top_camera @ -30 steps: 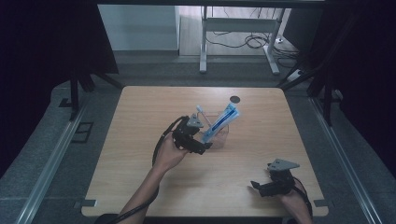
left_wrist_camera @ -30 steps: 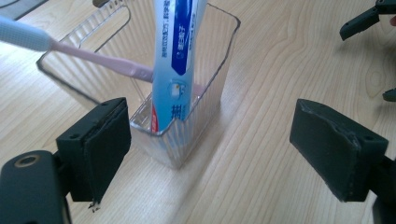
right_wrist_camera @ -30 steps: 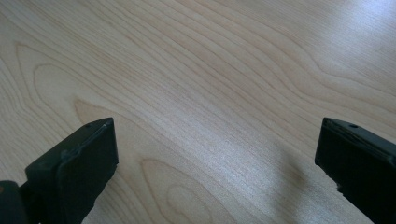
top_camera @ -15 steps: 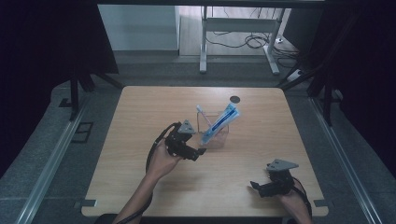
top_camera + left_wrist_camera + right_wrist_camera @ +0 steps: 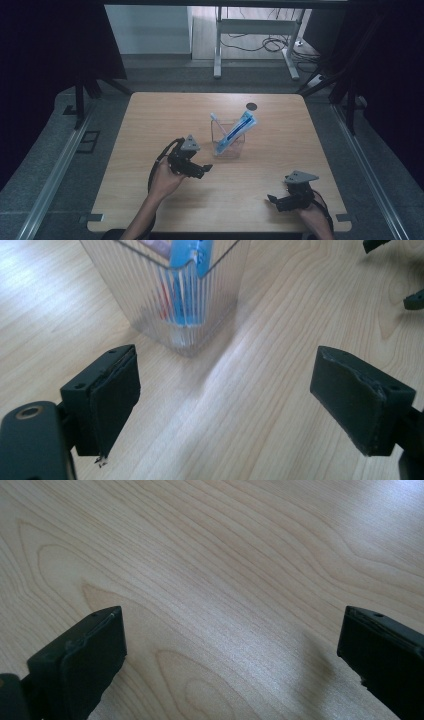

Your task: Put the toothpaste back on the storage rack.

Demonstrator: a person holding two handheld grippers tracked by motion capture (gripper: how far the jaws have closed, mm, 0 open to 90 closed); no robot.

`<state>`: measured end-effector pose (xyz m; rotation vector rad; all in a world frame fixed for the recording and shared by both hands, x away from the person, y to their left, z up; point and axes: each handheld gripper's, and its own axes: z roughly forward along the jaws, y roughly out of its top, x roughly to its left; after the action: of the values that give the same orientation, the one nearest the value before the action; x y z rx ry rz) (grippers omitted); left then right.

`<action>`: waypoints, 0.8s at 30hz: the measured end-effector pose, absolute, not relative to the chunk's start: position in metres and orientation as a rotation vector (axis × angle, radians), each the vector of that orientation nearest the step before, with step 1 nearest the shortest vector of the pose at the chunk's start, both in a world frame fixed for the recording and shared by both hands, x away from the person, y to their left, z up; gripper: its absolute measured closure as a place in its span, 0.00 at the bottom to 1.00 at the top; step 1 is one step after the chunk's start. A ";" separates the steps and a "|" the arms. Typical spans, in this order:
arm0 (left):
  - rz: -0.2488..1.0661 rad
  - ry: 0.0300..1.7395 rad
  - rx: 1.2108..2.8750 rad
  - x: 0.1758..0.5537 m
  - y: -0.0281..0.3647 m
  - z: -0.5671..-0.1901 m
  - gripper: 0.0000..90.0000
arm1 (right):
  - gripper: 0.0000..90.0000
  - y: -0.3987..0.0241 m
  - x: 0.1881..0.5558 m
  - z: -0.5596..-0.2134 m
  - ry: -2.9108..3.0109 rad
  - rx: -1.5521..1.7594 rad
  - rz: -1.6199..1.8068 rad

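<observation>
The clear ribbed cup stands upright near the middle of the wooden table, slightly toward the far side. It holds a blue-and-white toothpaste tube, which leans against the rim with its upper end projecting up and to the right, and a toothbrush, whose head rises above the rim at the far left corner. Both items rest on the cup floor and rely on the walls for support; this explains the tilt. In the left gripper view the cup appears just ahead of the jaws, and the tube shows through the ribbed wall. The left gripper sits just beside the cup on its near left side, low over the table. Its jaws are spread wide, grip nothing, and point toward the cup; they do not touch it. The spacing appears sufficient to span the cup body. The right gripper rests well apart near the front right edge of the table, jaws likewise wide apart and empty over bare wood. A small dark round disc lies on the table beyond the cup.
</observation>
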<state>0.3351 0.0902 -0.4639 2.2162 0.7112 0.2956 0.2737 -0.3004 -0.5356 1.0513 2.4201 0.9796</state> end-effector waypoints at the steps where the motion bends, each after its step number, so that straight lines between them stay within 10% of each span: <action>1: 0.294 0.712 2.217 0.334 0.092 -0.465 0.14 | 0.00 -0.300 0.274 -0.536 2.421 1.051 0.980; 24: 0.290 0.760 2.208 0.305 0.119 -0.485 0.14 | 0.00 -0.298 0.273 -0.536 2.422 1.051 0.980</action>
<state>0.3050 0.1187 -0.4850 2.2079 0.7605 0.2899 0.2731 -0.2982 -0.5360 1.0508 2.4218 0.9804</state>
